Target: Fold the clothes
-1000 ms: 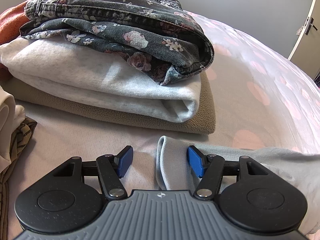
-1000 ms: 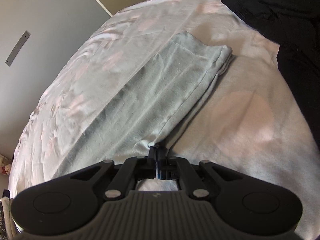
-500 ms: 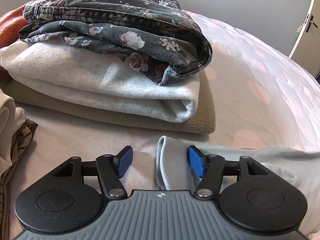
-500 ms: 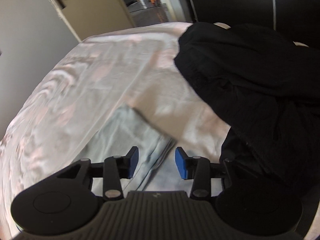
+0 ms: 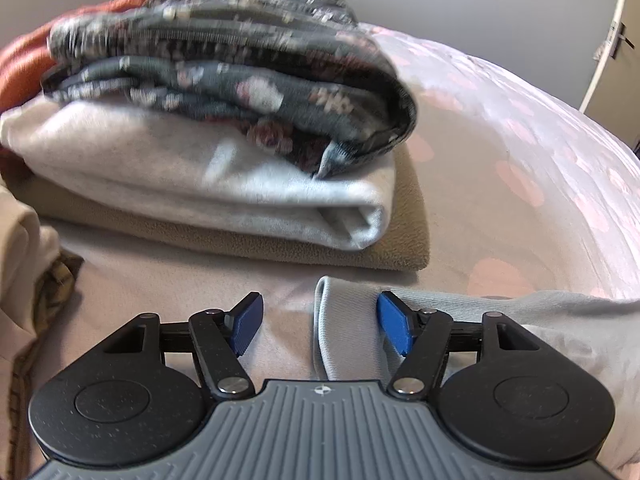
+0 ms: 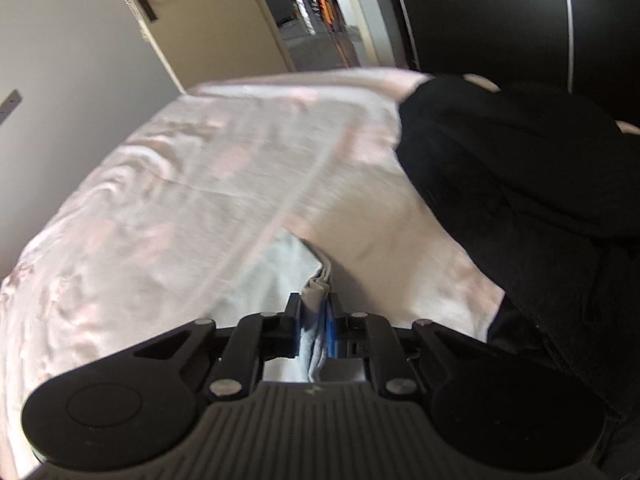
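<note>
A pale grey garment lies on the bed, its ribbed cuff end between the blue pads of my left gripper, which stands open low over the sheet. In the right wrist view the same pale grey garment shows its folded far corner, and my right gripper is shut on that corner, the cloth pinched between the blue pads. Behind the left gripper stands a stack of folded clothes: a dark floral piece on top, a light grey sweatshirt, then a tan fleece.
An orange garment lies behind the stack, and beige and patterned clothes at the left edge. A black heap of clothing covers the bed's right side. The pink-spotted sheet runs to the far edge; a door stands open beyond.
My right gripper let go of the garment's near edge, travelled open to its far folded corner, and has now shut on it. The left gripper stayed open, shifting slightly nearer the stack.
</note>
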`<state>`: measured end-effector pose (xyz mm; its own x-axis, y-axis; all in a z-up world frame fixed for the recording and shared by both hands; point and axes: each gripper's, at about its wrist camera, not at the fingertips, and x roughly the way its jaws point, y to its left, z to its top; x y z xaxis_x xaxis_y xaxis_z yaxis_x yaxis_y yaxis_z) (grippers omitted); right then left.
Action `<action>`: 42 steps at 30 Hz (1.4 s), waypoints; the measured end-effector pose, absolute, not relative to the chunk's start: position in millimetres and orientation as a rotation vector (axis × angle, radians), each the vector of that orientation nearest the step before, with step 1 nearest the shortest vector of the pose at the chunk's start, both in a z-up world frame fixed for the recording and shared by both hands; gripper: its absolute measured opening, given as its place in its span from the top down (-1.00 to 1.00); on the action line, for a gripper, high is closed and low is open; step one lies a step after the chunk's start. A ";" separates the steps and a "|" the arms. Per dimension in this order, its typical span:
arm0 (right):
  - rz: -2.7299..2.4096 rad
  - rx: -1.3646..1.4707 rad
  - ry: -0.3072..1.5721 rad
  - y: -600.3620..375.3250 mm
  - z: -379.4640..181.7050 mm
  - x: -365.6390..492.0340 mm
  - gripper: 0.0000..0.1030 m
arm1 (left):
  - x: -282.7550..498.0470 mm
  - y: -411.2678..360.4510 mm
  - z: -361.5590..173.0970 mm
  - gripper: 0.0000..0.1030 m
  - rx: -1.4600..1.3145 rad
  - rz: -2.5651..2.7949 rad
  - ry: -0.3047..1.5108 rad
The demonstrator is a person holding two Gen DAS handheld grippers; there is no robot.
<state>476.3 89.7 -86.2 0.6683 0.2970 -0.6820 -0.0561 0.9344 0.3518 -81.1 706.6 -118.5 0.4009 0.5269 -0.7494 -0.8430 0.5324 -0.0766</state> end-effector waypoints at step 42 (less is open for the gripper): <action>1.290 -0.001 0.701 504.9 -52.3 -11.7 0.75 | -180.3 660.2 -78.2 0.72 -0.774 0.795 0.514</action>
